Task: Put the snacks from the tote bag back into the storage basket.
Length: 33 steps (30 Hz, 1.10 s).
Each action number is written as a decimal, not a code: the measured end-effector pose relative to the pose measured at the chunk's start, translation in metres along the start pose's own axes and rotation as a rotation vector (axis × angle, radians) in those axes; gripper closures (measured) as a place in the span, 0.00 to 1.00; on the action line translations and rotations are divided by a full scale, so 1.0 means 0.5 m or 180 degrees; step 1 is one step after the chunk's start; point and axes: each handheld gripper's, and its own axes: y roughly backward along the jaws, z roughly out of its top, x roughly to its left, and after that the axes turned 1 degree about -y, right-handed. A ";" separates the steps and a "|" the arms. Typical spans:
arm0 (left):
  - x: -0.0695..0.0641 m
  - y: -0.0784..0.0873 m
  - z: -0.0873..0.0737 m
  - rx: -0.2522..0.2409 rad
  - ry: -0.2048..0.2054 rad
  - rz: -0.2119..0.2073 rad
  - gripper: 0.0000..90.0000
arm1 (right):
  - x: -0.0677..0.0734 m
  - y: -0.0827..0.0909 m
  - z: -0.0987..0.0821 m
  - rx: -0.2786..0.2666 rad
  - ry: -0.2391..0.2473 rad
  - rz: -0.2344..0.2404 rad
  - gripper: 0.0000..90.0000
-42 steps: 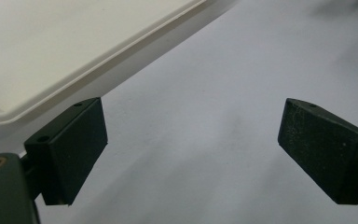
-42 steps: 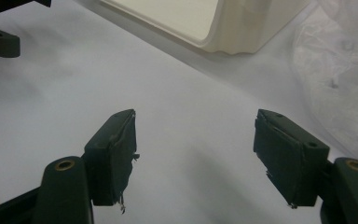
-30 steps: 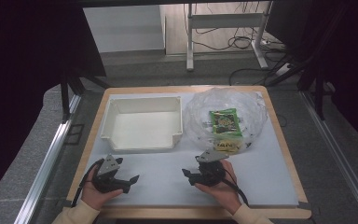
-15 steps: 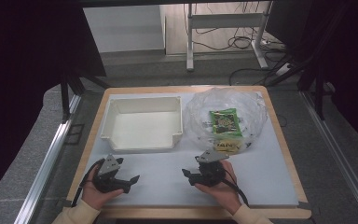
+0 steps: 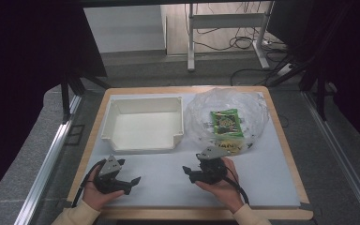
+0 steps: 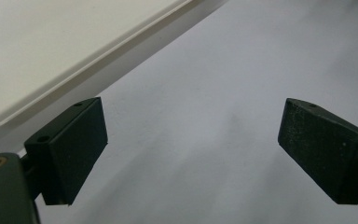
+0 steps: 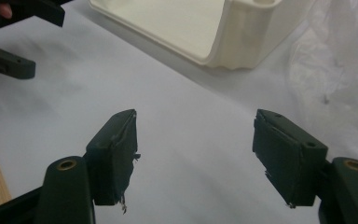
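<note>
Low in the high view, the left gripper (image 5: 132, 180) and the right gripper (image 5: 187, 172) rest on the white bench (image 5: 168, 183), held by a hand each, fingers spread apart and grasping nothing. The white tray (image 5: 143, 125) sits above them, left of centre. A clear plastic bag (image 5: 253, 112) holding a green packet (image 5: 225, 122) lies just above the right gripper.

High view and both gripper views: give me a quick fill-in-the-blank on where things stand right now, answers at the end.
1. The jaws of the left gripper and the right gripper stand ____, with nothing between them.
2. The green snack packet lies inside a clear plastic ____.
3. The white tray holds ____.
4. Seen from the high view, the tray sits to the ____ of the plastic bag.

Missing words: open; bag; nothing; left
</note>
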 end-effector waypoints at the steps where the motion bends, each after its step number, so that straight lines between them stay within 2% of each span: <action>1: 0.001 0.000 0.001 -0.0005 0.0001 0.0004 0.09 | 0.000 0.004 0.005 -0.0004 0.0014 -0.0009 0.35; 12: 0.002 -0.006 0.003 0.0006 0.0004 0.0039 0.09 | -0.024 0.043 0.036 -0.0095 -0.0026 -0.0030 0.35; 16: 0.002 -0.004 0.003 -0.0003 0.0003 0.0028 0.09 | -0.033 0.056 0.060 -0.0093 -0.0012 -0.0014 0.34; 25: 0.002 -0.005 0.003 -0.0011 0.0015 0.0034 0.09 | -0.055 0.062 0.084 -0.0062 -0.0040 -0.0011 0.34; 33: 0.003 -0.004 0.003 -0.0022 0.0025 0.0030 0.09 | -0.068 0.061 0.092 -0.0073 -0.0077 -0.0027 0.34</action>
